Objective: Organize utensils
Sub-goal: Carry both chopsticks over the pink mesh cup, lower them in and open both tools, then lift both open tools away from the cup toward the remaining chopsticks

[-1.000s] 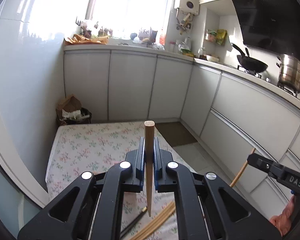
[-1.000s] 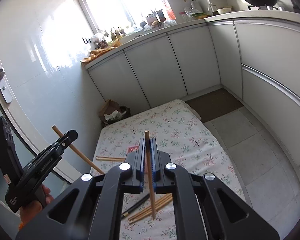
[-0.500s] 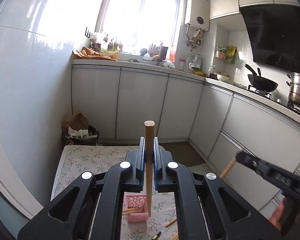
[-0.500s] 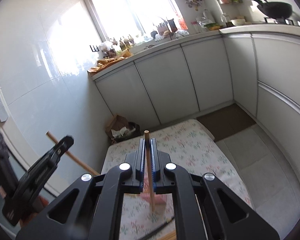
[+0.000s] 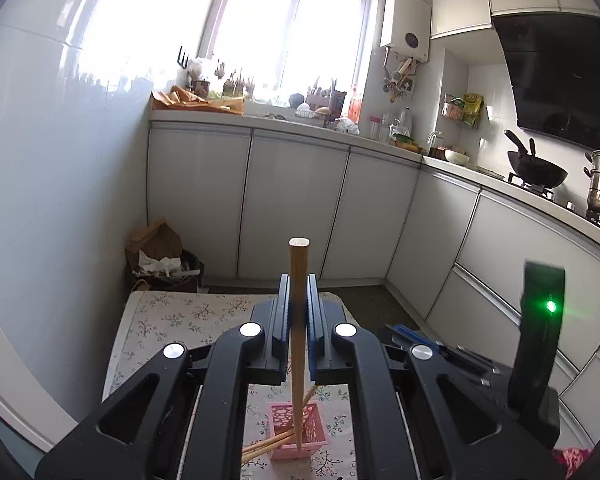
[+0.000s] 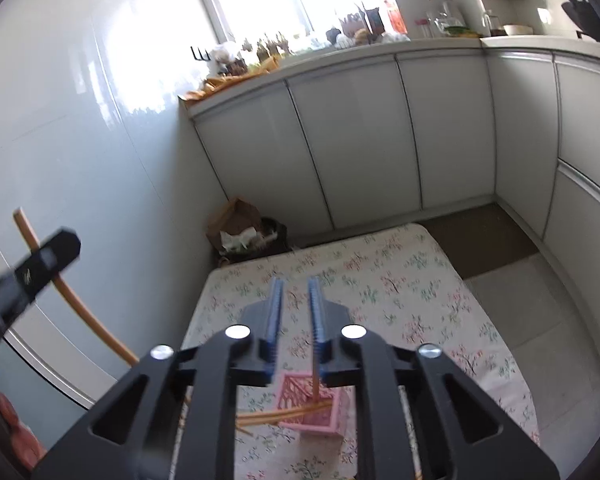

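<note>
My left gripper (image 5: 298, 304) is shut on a wooden chopstick (image 5: 298, 280) that stands upright, its lower tip over the pink lattice holder (image 5: 300, 432). Other chopsticks (image 5: 266, 444) lean out of the holder. My right gripper (image 6: 296, 308) is open and empty above the same pink holder (image 6: 312, 408). A chopstick (image 6: 314, 386) stands in it and others (image 6: 276, 416) lean out to the left. The left gripper (image 6: 40, 264) with its chopstick (image 6: 80, 308) shows at the left of the right wrist view.
The holder stands on a table with a floral cloth (image 6: 400, 276). White cabinets (image 5: 300, 208) run along the back and right. A bin with a paper bag (image 5: 160, 252) stands past the table's far left corner. The right gripper's body (image 5: 540, 340) is at the right.
The right gripper has opened and its chopstick now stands in the pink holder. Both grippers have moved over the holder. The left gripper still holds its chopstick.
</note>
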Action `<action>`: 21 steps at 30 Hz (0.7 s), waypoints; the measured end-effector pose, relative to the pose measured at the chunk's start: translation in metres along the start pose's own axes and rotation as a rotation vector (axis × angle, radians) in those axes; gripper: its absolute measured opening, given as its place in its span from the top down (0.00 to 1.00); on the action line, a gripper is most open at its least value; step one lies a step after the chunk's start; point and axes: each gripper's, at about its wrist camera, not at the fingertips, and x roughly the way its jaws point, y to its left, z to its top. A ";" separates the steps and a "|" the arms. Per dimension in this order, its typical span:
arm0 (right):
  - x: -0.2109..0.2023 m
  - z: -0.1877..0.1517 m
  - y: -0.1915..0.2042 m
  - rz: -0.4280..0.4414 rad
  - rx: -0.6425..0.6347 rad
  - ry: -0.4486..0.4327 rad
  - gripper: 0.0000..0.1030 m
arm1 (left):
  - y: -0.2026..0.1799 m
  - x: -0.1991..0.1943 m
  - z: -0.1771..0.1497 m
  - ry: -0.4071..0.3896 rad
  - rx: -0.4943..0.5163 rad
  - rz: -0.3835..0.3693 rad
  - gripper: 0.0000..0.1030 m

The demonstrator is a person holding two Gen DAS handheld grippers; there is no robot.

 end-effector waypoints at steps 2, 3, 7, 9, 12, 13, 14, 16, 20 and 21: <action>-0.003 -0.005 -0.005 -0.005 0.013 0.003 0.78 | 0.000 0.006 -0.003 0.010 -0.004 -0.003 0.94; -0.006 -0.008 -0.009 -0.011 0.020 0.004 0.74 | 0.000 0.008 -0.004 0.013 -0.006 -0.006 0.94; -0.017 -0.019 -0.029 -0.025 0.059 0.009 0.69 | -0.003 0.023 -0.008 0.029 -0.016 -0.008 0.94; -0.020 -0.027 -0.039 -0.030 0.081 0.016 0.66 | -0.005 0.031 -0.012 0.040 -0.020 -0.009 0.94; -0.021 -0.038 -0.054 -0.042 0.102 0.041 0.62 | -0.013 0.043 -0.019 0.051 -0.010 0.000 0.94; -0.020 -0.041 -0.058 -0.044 0.105 0.046 0.62 | -0.016 0.048 -0.021 0.056 -0.003 0.002 0.94; -0.021 -0.044 -0.062 -0.047 0.109 0.050 0.62 | -0.018 0.050 -0.023 0.058 0.001 0.003 0.94; -0.022 -0.050 -0.069 -0.049 0.119 0.060 0.62 | -0.025 0.057 -0.029 0.061 0.018 0.013 0.93; -0.025 -0.057 -0.079 -0.051 0.140 0.072 0.62 | -0.021 0.059 -0.035 0.059 -0.005 0.050 0.56; -0.027 -0.059 -0.081 -0.052 0.144 0.071 0.62 | -0.020 0.057 -0.034 0.053 -0.012 0.056 0.55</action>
